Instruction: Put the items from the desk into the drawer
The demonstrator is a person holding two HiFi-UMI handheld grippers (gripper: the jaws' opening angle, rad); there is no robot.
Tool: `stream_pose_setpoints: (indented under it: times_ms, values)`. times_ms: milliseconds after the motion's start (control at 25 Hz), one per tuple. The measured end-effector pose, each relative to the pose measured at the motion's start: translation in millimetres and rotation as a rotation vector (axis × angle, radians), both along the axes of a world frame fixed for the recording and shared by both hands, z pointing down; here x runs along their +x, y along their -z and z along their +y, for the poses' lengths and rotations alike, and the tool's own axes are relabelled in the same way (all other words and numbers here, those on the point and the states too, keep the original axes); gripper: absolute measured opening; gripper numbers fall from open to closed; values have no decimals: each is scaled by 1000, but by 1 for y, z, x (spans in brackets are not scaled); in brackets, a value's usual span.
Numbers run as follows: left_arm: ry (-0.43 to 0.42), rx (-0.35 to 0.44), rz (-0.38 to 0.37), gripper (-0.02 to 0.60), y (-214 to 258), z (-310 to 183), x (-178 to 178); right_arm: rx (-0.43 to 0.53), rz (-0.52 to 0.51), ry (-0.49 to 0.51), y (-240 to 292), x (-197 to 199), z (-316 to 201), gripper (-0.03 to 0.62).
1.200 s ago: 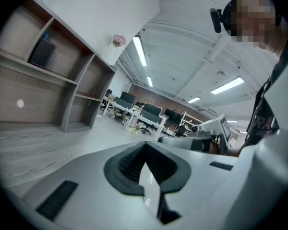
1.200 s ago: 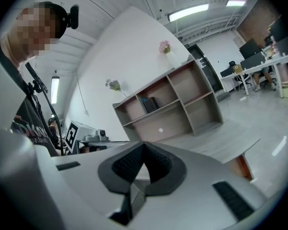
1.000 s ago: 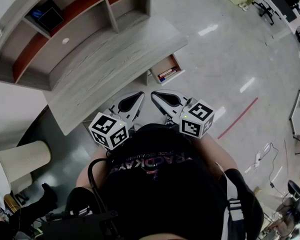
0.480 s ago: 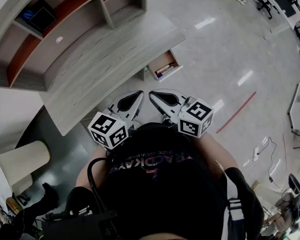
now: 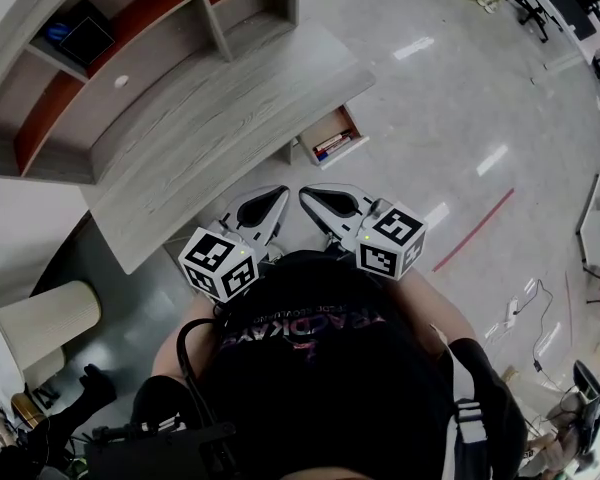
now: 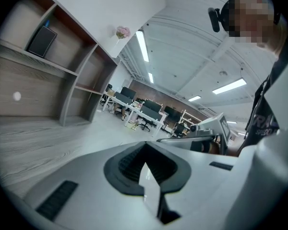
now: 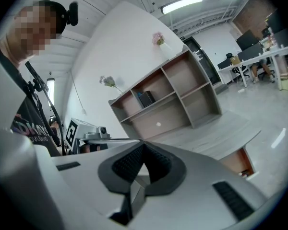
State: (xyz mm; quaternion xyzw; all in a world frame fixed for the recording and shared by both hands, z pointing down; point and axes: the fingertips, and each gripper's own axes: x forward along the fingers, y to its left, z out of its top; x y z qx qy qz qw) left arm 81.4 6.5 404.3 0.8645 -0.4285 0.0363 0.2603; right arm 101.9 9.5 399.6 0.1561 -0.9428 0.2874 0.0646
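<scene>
The grey wooden desk (image 5: 215,128) has a bare top in the head view. At its right end an open drawer (image 5: 330,136) holds a few flat items, red and blue among them. My left gripper (image 5: 279,189) and right gripper (image 5: 304,191) are held side by side close to the person's chest, off the desk's front edge. Both are shut with nothing between the jaws. The left gripper (image 6: 145,146) points along the desk top. From the right gripper (image 7: 143,146), the shelves and the drawer (image 7: 237,163) are in sight.
Shelves (image 5: 140,38) rise behind the desk, with a black box (image 5: 85,34) in one bay and a small white disc (image 5: 121,81) on the back panel. A cream cylinder (image 5: 45,320) stands at the left. A red line (image 5: 475,230) crosses the glossy floor.
The head view has shifted slightly. Both grippers stay shut in the same place by the person's chest.
</scene>
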Motion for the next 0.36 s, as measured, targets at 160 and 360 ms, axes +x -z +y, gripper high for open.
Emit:
stream_pose_setpoints:
  times_ms: [160, 360]
  values:
    - [5, -1, -3, 9, 1, 2, 2, -2, 0, 8, 1, 2, 2, 17]
    - [12, 5, -4, 9, 1, -5, -14, 5, 2, 16, 0, -15, -5, 17]
